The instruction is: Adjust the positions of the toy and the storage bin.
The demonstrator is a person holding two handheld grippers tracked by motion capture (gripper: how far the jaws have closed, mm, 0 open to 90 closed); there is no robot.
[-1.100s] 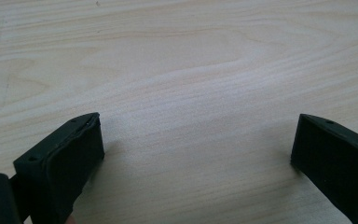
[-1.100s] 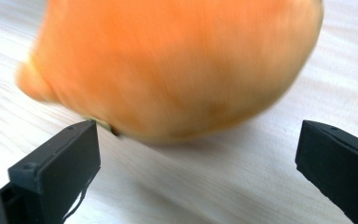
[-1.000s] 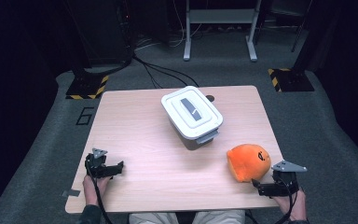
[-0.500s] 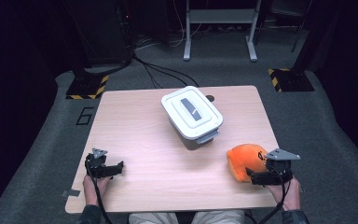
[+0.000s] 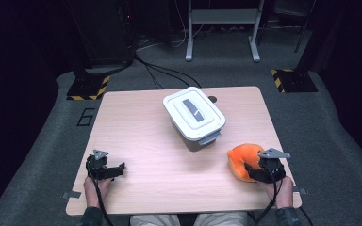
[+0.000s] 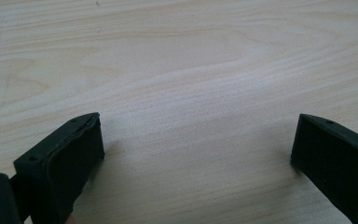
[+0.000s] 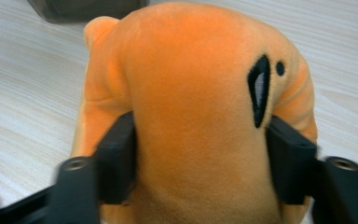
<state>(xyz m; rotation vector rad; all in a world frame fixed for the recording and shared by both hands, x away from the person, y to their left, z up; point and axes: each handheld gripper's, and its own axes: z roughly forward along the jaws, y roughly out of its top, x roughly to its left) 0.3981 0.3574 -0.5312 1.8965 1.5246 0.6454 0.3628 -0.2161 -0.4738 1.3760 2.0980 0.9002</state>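
Right claw (image 5: 253, 170) newly around orange plush (image 5: 242, 158)

Table (image 5: 136, 141) evenly lit from above; surroundings dark; right gripper view's lower corners motion-blurred.

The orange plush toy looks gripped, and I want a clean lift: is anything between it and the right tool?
Nothing visible: the right tool has just closed its jaws straight onto the orange plush toy, pads pressing its sides.

Soft orange plush toy (image 7: 196, 121), matt pale wood-grain table (image 5: 141, 141), smooth white plastic box (image 5: 194, 114).
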